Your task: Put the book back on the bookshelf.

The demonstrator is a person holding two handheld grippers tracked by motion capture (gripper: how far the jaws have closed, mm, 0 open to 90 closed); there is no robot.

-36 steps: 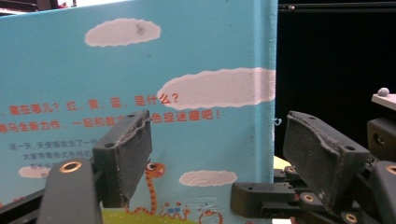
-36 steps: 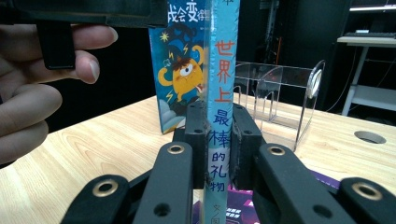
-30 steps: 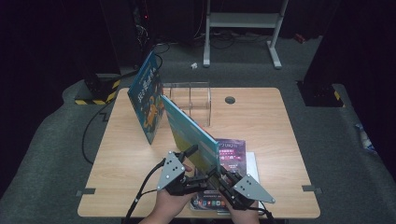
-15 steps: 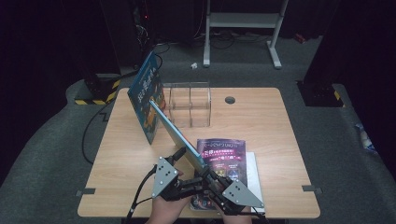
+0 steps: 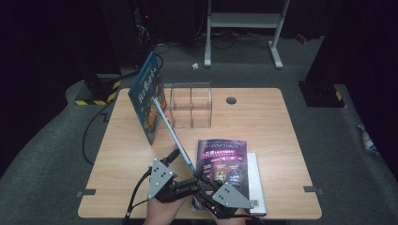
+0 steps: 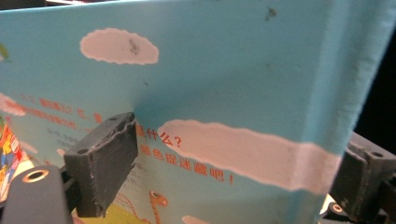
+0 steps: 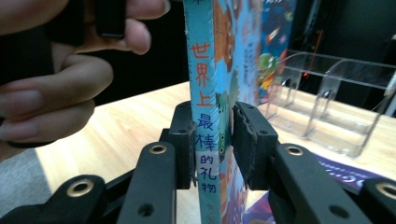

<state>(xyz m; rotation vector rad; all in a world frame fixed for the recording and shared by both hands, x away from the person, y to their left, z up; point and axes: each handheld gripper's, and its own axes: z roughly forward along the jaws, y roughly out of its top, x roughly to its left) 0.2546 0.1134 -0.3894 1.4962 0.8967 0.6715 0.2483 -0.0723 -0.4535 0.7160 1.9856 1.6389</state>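
A thin light-blue picture book [image 5: 173, 133] stands on edge over the near part of the table [image 5: 263, 117], held up between both grippers. My right gripper [image 5: 199, 176] is shut on its spine end; in the right gripper view the jaws pinch the spine [image 7: 203, 70] with its red Chinese lettering. My left gripper [image 5: 180, 157] reaches in from the left. In the left gripper view the back cover [image 6: 233, 70] slants between wide-apart jaws, with the left jaw against the cover and the right jaw behind the book's edge.
A second blue book [image 5: 146, 96] leans on a clear acrylic organizer [image 5: 190, 105] at the back left. A purple magazine [image 5: 223, 161] lies on a white book [image 5: 256, 187] near the front edge. A hand [image 7: 60, 84] holds the left gripper close by.
Both grippers have drawn back toward the near table edge with the light-blue book. The book has moved left and now shows more edge-on from above.
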